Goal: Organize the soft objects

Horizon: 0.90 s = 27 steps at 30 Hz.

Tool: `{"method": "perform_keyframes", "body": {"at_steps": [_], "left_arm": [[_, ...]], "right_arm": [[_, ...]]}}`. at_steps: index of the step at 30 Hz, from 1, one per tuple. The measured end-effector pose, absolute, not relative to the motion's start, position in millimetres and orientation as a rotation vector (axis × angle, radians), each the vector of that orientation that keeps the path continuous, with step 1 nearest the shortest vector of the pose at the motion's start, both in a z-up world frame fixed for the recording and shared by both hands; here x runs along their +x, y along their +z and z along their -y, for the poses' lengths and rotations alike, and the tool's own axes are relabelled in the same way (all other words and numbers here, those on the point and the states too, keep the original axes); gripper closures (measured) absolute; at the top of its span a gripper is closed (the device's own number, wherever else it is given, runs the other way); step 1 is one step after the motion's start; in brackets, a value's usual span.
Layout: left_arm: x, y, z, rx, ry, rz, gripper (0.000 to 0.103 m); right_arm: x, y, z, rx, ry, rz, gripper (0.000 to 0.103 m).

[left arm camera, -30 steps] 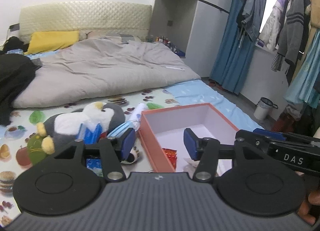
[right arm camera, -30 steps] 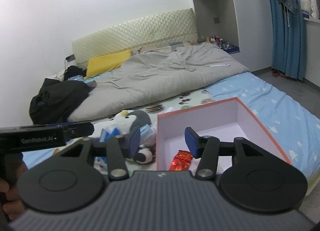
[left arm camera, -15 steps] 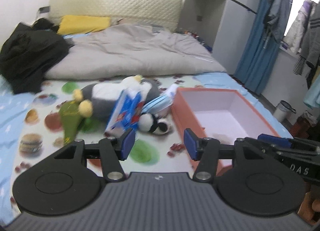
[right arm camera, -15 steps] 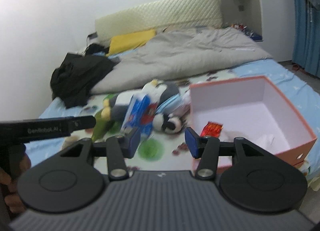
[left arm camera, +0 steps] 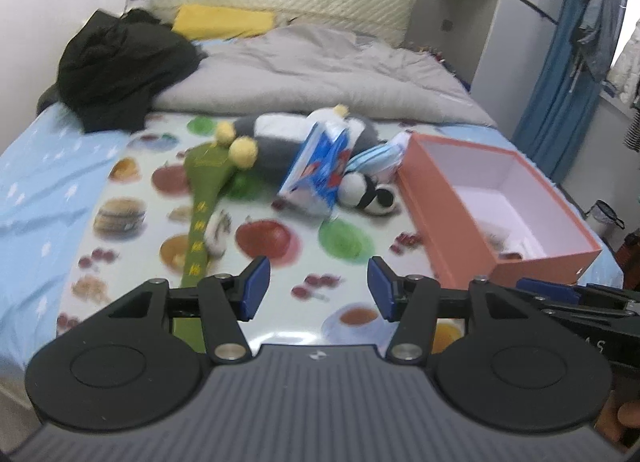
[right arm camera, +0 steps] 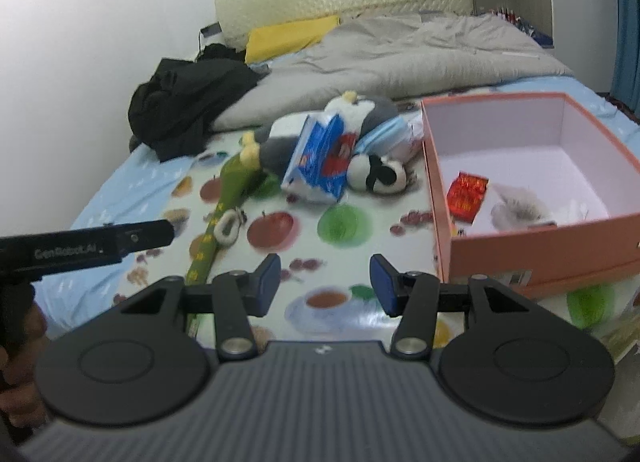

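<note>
On the fruit-print sheet lie a grey and white penguin plush [left arm camera: 276,134], a blue tissue pack [left arm camera: 320,170] leaning on it, a small panda plush [right arm camera: 378,174], a blue face mask [left arm camera: 376,158], a long green cloth pouch [left arm camera: 204,190] and a small white furry piece [right arm camera: 228,226]. To their right stands an orange box [right arm camera: 540,250]; a red packet [right arm camera: 466,198] and a white fluffy item [right arm camera: 516,210] lie inside. My left gripper [left arm camera: 318,288] and right gripper [right arm camera: 324,282] hover over the sheet short of the toys, both open with nothing between the fingers.
A grey duvet [left arm camera: 320,66], a black garment heap [left arm camera: 116,66] and a yellow pillow [left arm camera: 224,22] fill the far half of the bed. Blue curtains [left arm camera: 560,82] and a small bin [left arm camera: 606,214] stand to the right. A hand shows at the left edge [right arm camera: 16,342].
Both grippers have drawn back from the box and sunk, tilting downward. The toys and box now lie farther ahead and more printed sheet shows. Jaw gaps look unchanged.
</note>
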State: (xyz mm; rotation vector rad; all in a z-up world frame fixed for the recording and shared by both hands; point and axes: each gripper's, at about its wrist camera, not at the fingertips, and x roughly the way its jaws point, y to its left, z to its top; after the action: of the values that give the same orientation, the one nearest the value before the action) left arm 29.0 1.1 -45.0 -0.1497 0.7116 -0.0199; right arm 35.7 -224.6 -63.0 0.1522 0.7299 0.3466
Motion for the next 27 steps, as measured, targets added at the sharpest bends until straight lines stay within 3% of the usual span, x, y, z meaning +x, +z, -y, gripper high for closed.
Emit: {"method": "perform_keyframes", "body": {"at_steps": [11, 27], "left_arm": [[42.1, -88.9, -25.4, -0.139, 0.049, -0.763, 0.043], [147.1, -165.4, -51.3, -0.013, 0.159, -0.822, 0.043]], "right_arm": [[44.4, -92.8, 208.2, 0.112, 0.338, -0.753, 0.051], [143.9, -136.2, 179.5, 0.048, 0.312, -0.766, 0.051]]}}
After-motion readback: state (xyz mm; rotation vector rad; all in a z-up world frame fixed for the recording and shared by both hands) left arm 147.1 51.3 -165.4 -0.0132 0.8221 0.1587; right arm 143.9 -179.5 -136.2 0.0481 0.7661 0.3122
